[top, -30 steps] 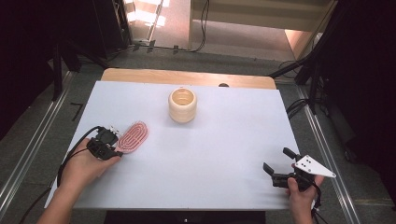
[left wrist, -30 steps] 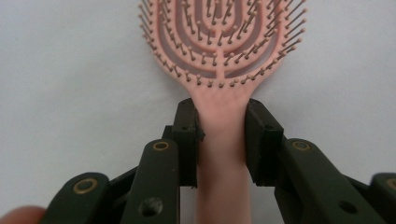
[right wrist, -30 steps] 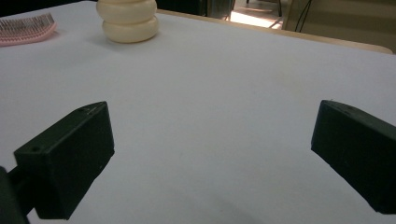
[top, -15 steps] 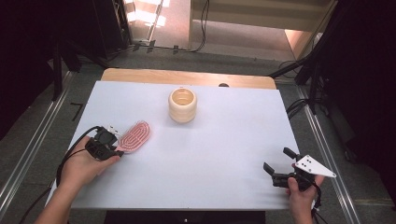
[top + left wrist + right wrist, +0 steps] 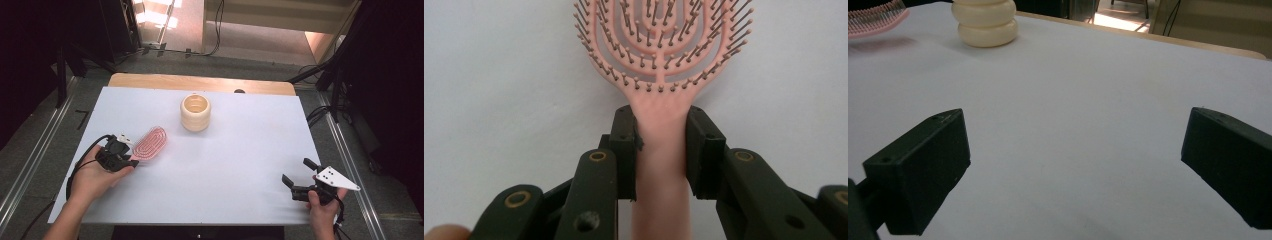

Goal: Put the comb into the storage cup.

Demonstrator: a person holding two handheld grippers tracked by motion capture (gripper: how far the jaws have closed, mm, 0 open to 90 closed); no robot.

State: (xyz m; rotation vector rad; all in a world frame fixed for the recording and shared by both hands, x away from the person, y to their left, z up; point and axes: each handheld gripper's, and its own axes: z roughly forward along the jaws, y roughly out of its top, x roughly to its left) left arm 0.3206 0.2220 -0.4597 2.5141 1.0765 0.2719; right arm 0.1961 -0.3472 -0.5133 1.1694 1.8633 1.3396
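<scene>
The left gripper [image 5: 131, 156] has its fingers [image 5: 626, 150] clenched on the handle of the pink hairbrush [image 5: 149, 143], one on each side just below the bristle head. The hairbrush sits over the left part of the white worktop [image 5: 240, 150], bristles up, near the cream ribbed cup [image 5: 195, 112] standing further back at centre. The right gripper [image 5: 297, 174] hovers at the worktop's front right corner, fingers [image 5: 923, 170] released and spread wide with nothing between them.
</scene>
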